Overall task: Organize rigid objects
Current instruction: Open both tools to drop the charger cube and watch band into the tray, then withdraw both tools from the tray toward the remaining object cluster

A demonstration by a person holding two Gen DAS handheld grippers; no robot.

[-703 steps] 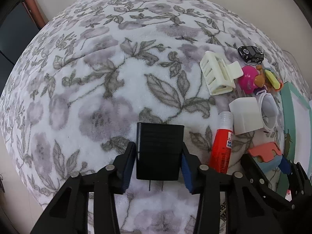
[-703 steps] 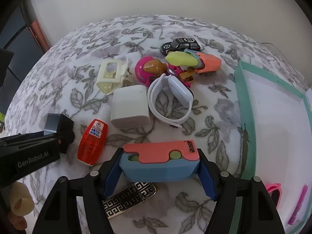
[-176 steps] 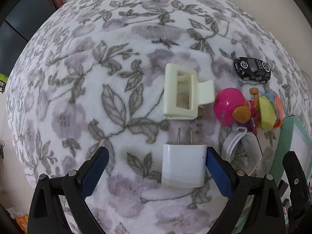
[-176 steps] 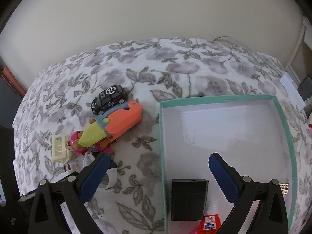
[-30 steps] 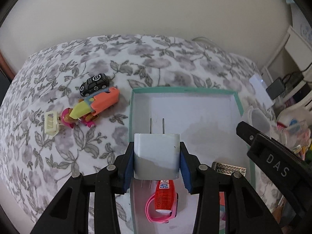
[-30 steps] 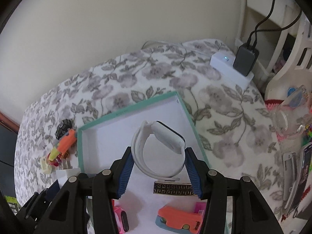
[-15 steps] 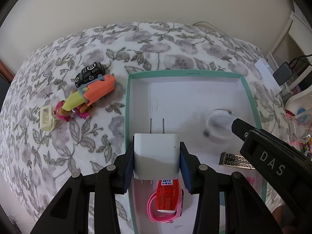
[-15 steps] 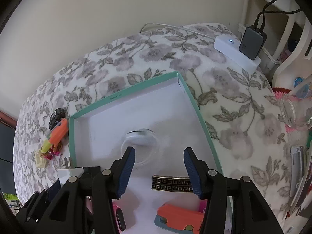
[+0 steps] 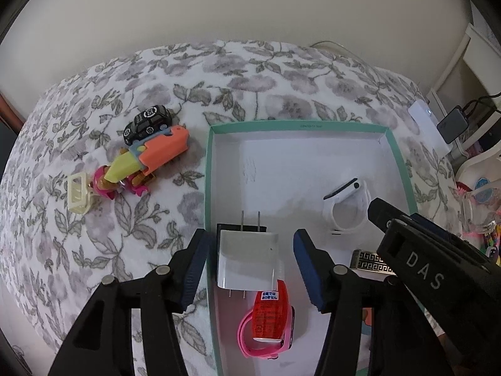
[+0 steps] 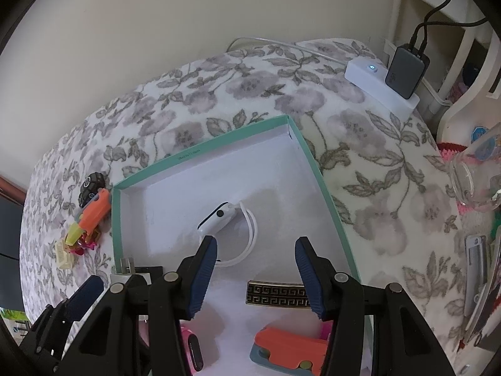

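Over the teal-rimmed box (image 9: pixel 397 163), my left gripper (image 9: pixel 250 264) is opening around the white charger (image 9: pixel 247 261); my right gripper (image 10: pixel 255 277) hangs open, empty.

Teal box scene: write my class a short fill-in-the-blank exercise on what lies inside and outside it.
1. The white charger lies partly on a ____ charger.
2. The white watch lies ____ the teal box.
3. The toy car on the blanket is ____.

Missing words: black; inside; black
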